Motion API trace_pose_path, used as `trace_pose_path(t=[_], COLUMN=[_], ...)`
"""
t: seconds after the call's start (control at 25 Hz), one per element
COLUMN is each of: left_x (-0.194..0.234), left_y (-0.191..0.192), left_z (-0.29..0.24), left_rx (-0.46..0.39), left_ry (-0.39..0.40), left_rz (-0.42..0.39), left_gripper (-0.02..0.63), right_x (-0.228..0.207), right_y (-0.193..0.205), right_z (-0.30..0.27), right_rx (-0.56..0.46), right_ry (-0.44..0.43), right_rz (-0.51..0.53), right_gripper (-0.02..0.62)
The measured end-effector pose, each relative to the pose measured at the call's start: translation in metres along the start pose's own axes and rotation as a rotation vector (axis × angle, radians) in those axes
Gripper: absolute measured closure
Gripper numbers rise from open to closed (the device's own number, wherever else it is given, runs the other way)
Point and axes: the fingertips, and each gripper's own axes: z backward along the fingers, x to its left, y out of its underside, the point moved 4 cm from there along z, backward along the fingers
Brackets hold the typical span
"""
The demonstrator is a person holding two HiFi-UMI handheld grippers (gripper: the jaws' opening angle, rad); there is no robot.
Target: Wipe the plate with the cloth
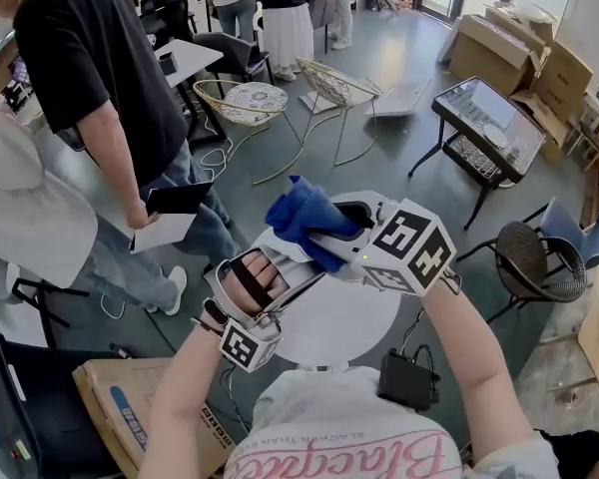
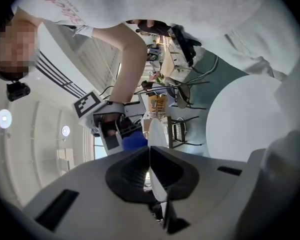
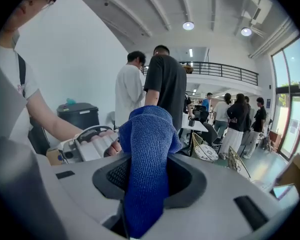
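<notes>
My left gripper (image 2: 150, 156) is shut on a thin white plate (image 2: 157, 134), which stands edge-on and upright between its jaws. In the head view the plate (image 1: 285, 252) is held in the air above the round white table (image 1: 349, 322), between both hands. My right gripper (image 3: 145, 169) is shut on a blue cloth (image 3: 147, 149) that bunches out past its jaws. Seen from the head, the cloth (image 1: 304, 218) lies against the far side of the plate, with the right gripper (image 1: 329, 236) just right of it. The left gripper's marker cube (image 1: 250, 345) sits near my left wrist.
A black box (image 1: 407, 380) rests on the table's near edge. A person in black (image 1: 90, 58) stands close at the left, others further back. Wire chairs (image 1: 255, 103), a dark round chair (image 1: 534, 257) and a cardboard box (image 1: 115, 412) surround me.
</notes>
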Motion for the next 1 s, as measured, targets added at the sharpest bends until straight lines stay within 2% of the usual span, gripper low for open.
trace_pose_path(t=[0.12,0.2,0.32,0.44,0.56,0.68,0.8,1.0], left_x=[-0.003,-0.003,-0.001,-0.005,-0.008,-0.008,-0.007,-0.007], left_y=[0.0,0.0,-0.001,0.002,0.007,0.014,0.021,0.024], left_z=[0.001,0.002,0.005,0.007,0.009,0.011,0.009,0.005], left_rx=[0.005,0.009,0.009,0.019,0.038,0.072,0.095,0.093], left_ry=[0.031,0.034,0.022,0.042,0.047,0.029,0.022,0.022], left_rz=[-0.016,-0.01,0.0,0.015,0.05,0.118,0.156,0.169], left_gripper=[0.592,0.592,0.592,0.591,0.591,0.591,0.591,0.591], right_x=[-0.005,-0.015,-0.037,-0.056,-0.065,-0.056,-0.035,0.004], right_y=[0.011,0.017,0.032,0.05,0.055,0.038,0.019,0.021], right_z=[-0.014,-0.019,-0.025,-0.026,-0.015,0.013,0.038,0.044], right_rx=[0.065,0.088,0.14,0.184,0.129,-0.027,-0.144,-0.133], right_ry=[0.013,0.026,0.086,0.146,0.223,0.266,0.24,0.126], right_rz=[0.051,0.045,0.04,0.016,-0.048,-0.119,-0.128,-0.094], right_gripper=[0.443,0.443,0.443,0.443,0.443,0.443,0.443,0.443])
